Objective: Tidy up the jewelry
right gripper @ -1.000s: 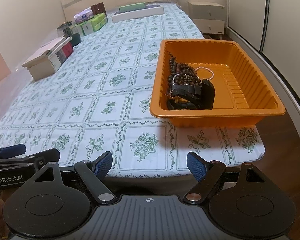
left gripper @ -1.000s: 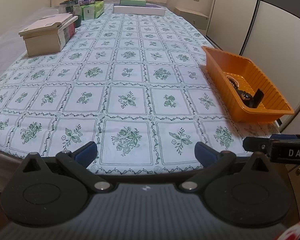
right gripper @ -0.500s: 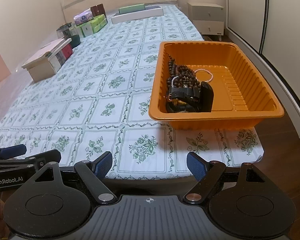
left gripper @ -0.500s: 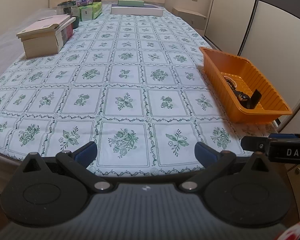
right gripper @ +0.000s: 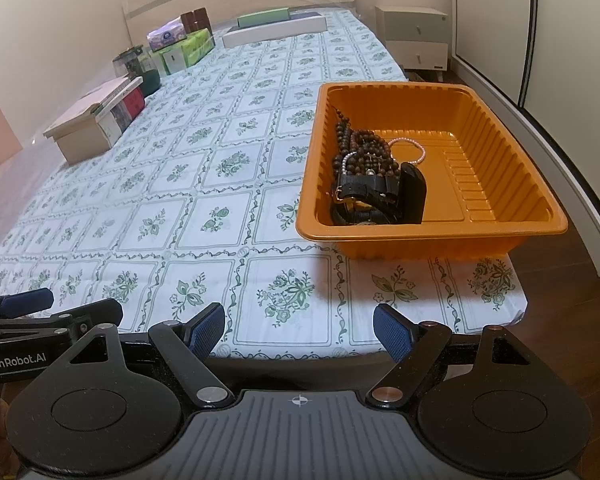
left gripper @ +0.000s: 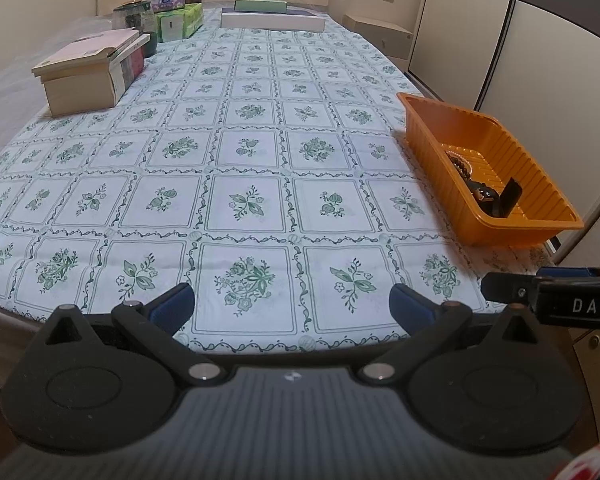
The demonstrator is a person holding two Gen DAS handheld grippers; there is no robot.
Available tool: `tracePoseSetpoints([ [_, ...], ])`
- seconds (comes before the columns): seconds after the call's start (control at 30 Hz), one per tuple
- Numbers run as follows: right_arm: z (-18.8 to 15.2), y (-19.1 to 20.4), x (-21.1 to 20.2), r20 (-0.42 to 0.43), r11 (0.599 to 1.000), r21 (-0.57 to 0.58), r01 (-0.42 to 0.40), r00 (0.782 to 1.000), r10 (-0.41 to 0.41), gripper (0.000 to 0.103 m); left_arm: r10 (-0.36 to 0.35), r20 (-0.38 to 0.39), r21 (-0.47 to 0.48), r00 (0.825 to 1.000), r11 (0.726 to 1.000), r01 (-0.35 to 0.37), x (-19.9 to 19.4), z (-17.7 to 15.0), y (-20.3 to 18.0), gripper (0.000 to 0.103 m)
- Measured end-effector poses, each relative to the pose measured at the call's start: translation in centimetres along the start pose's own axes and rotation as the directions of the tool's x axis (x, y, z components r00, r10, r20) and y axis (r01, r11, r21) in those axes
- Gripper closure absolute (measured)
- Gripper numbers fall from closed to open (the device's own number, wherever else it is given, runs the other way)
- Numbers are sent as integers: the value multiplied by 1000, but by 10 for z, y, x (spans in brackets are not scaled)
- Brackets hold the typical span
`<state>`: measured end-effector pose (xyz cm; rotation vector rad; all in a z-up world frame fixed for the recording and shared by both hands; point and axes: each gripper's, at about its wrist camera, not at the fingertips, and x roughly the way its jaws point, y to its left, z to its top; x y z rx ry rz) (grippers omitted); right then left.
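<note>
An orange plastic tray (right gripper: 500,184) sits near the bed's front right corner; it also shows in the left wrist view (left gripper: 540,168). In it lie dark wooden bead strands (right gripper: 364,148), a pale pink bead bracelet (right gripper: 414,148), black watch straps (right gripper: 364,196) and a small black case (right gripper: 412,198). My right gripper (right gripper: 300,330) is open and empty, at the bed's front edge, short of the tray. My left gripper (left gripper: 292,306) is open and empty, at the front edge, left of the tray.
The bed wears a green floral cloth (left gripper: 240,140). A stack of beige boxes and books (left gripper: 88,72) stands at the left, with tissue packs (left gripper: 176,16) and a jar behind. Flat boxes (left gripper: 272,20) lie at the far end. A wardrobe (left gripper: 560,60) and nightstand (right gripper: 416,36) stand right.
Both grippers have drawn back and up a little, so the tray and bed look slightly farther away. Both stay open and nothing on the bed has moved.
</note>
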<state>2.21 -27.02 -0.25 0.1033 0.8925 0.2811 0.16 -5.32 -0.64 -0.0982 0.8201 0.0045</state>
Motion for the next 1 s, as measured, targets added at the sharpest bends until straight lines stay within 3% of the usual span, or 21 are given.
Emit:
tracePoseSetpoints([
  [1.0, -2, 0, 0, 3, 1000, 0, -2, 1000, 2, 22, -5, 26, -24, 1000, 1000, 6, -3, -2, 4, 0],
])
